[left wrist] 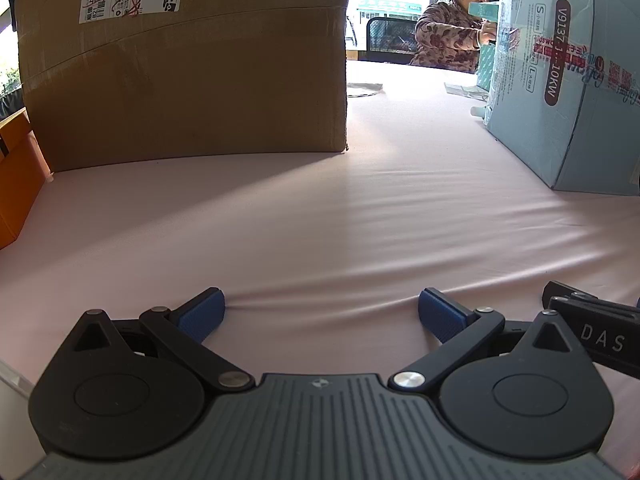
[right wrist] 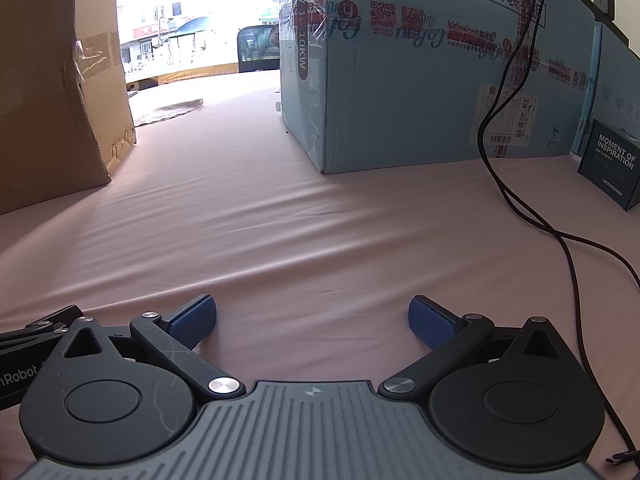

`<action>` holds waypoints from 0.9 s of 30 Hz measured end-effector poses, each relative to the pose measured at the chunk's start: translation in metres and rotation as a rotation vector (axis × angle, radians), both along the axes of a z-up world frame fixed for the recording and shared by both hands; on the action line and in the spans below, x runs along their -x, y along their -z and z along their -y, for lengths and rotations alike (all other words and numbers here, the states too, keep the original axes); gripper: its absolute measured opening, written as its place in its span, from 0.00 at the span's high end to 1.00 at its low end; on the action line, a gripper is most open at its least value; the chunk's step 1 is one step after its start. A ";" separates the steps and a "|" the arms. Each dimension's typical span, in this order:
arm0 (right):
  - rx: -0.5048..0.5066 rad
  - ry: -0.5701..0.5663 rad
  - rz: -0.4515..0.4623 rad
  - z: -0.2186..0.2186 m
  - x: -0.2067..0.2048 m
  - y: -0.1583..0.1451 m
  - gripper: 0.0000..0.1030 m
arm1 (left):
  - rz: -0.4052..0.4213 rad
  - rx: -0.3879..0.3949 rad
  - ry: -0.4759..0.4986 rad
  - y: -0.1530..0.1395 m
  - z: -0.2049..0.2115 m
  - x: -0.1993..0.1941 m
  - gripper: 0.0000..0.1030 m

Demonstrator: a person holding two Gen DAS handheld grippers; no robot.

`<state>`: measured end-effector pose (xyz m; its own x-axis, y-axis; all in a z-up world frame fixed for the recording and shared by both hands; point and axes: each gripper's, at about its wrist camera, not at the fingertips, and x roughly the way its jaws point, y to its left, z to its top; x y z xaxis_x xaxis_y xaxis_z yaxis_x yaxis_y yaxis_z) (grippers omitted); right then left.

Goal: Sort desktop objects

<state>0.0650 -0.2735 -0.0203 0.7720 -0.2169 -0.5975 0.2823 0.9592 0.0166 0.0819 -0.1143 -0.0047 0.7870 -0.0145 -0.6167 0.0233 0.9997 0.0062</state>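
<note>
2 tongs rest low over a pink-covered worktop (left wrist: pixel 320 220), both spread wide with nothing between their blue pads. In the left wrist view, an orange box (left wrist: pixel 16 184) sits at 9 o'clock at the edge, and a brown cardboard box (left wrist: pixel 184 72) with a shipping label stands at 11 o'clock. The left tongs (left wrist: pixel 320 314) are at 6 o'clock, and part of the other black tool shows at 4 o'clock. A light blue carton (left wrist: pixel 560 92) stands at 2 o'clock, and a person in a floral top (left wrist: pixel 448 36) sits beyond the worktop at 1 o'clock, holding a small teal box.

In the right wrist view, the brown box is at 10 o'clock and the right tongs (right wrist: pixel 312 322) at 6 o'clock. The blue carton fills 1 o'clock, a black cable (right wrist: pixel 516 152) hangs down its front and trails over the cloth to 4 o'clock, and a small dark box (right wrist: pixel 610 162) printed "MOMENT OF INSPIRATION" stands at 3 o'clock, near the carton
</note>
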 end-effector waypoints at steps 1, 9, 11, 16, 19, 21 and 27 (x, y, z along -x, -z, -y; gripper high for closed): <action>0.001 0.000 0.000 0.000 0.000 0.000 0.00 | 0.000 0.000 0.000 0.000 0.000 0.000 0.00; -0.002 0.000 0.000 0.000 0.000 0.000 0.00 | 0.000 -0.005 0.000 0.000 0.000 0.000 0.00; -0.003 0.001 0.000 0.000 0.001 0.000 0.00 | 0.000 -0.006 -0.001 0.000 0.001 0.000 0.00; -0.004 0.001 0.000 0.000 0.001 0.000 0.00 | 0.000 -0.006 -0.001 0.001 0.001 -0.001 0.00; -0.007 0.001 0.001 0.001 0.000 0.000 0.00 | 0.000 -0.007 -0.002 0.001 0.002 -0.001 0.00; -0.008 0.000 0.001 0.001 0.001 0.000 0.00 | 0.000 -0.007 -0.002 0.001 0.002 -0.002 0.00; -0.010 0.000 0.002 0.001 0.001 0.000 0.00 | -0.001 -0.007 -0.002 0.002 0.003 -0.004 0.00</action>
<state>0.0643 -0.2750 -0.0206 0.7733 -0.2111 -0.5979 0.2825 0.9589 0.0268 0.0857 -0.1177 -0.0064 0.7867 -0.0086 -0.6173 0.0213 0.9997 0.0133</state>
